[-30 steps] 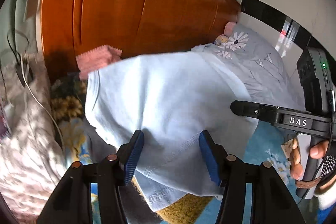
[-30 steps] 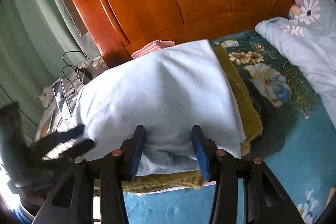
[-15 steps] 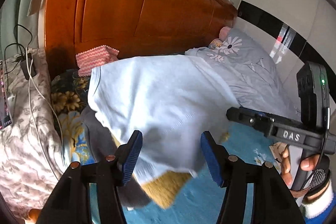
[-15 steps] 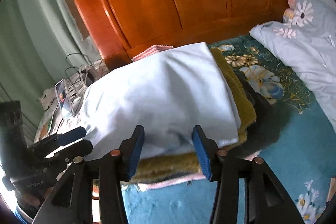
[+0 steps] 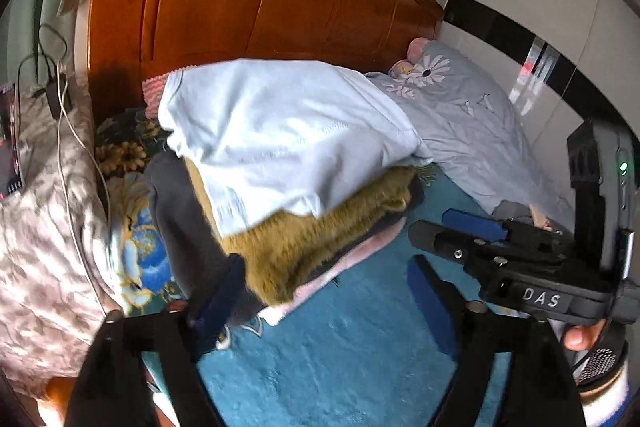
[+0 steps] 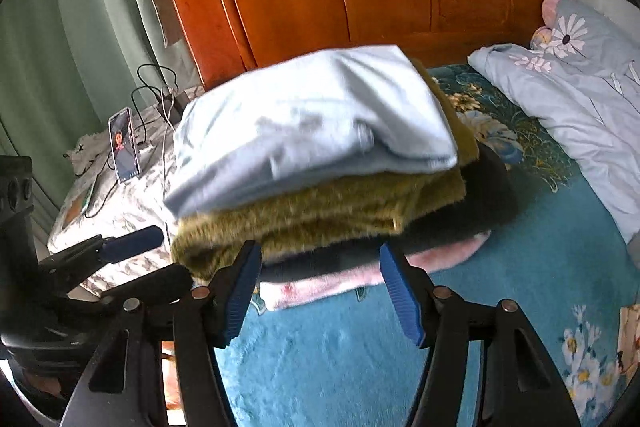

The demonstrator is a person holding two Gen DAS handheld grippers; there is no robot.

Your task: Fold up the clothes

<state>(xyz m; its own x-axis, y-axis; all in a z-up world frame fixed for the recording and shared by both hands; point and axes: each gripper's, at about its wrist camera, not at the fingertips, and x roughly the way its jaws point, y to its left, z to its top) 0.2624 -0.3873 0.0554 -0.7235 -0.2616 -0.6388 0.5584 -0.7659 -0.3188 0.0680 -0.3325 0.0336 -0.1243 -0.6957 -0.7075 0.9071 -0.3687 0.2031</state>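
Bed (image 6: 360, 367) carries our stacked pile; light-blue garment (image 6: 312, 123) lies folded on top. Left gripper (image 5: 324, 291) and right gripper (image 6: 320, 291) jaws, just opening, stand empty.

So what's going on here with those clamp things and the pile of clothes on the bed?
A person is folding laundry using handheld tongs, one in each hand. A folded light blue garment now lies on top of a stack on the bed, above a mustard fuzzy piece, something dark and a pink one. The left tongs and the right tongs have just been opening, nothing between them, and sit just short of the pile.
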